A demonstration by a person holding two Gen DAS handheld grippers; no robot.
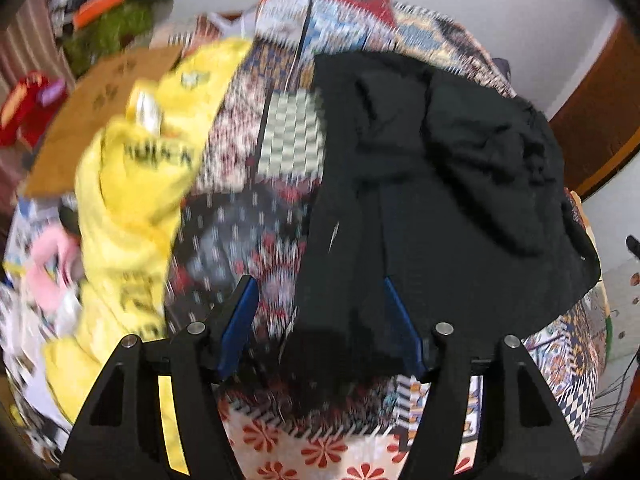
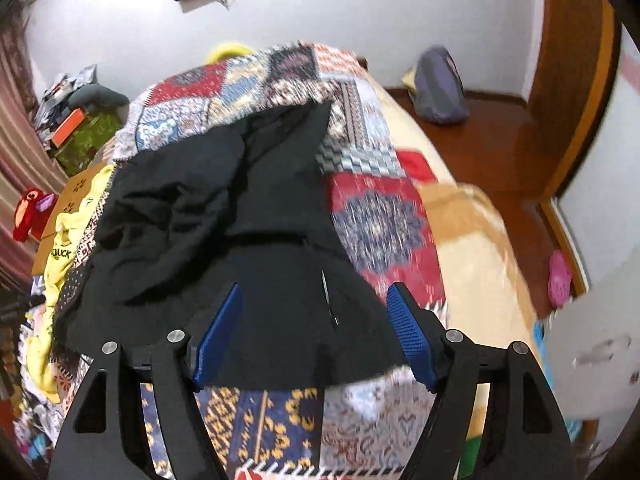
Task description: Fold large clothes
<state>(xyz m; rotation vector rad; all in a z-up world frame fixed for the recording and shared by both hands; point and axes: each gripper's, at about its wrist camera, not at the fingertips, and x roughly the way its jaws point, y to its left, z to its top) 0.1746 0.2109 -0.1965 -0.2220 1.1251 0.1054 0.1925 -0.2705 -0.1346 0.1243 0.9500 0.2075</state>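
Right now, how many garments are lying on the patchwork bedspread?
2: a black garment spread across the middle of the patchwork bedspread, and a crumpled yellow garment at its left edge. Others may be hidden in the clutter.

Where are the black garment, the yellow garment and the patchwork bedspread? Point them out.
black garment (image 2: 224,216), right wrist view, on its crumpled middle.
yellow garment (image 1: 132,208), left wrist view, on its bunched body below the black print.
patchwork bedspread (image 2: 380,224), right wrist view, on a bare red panel right of the black cloth.
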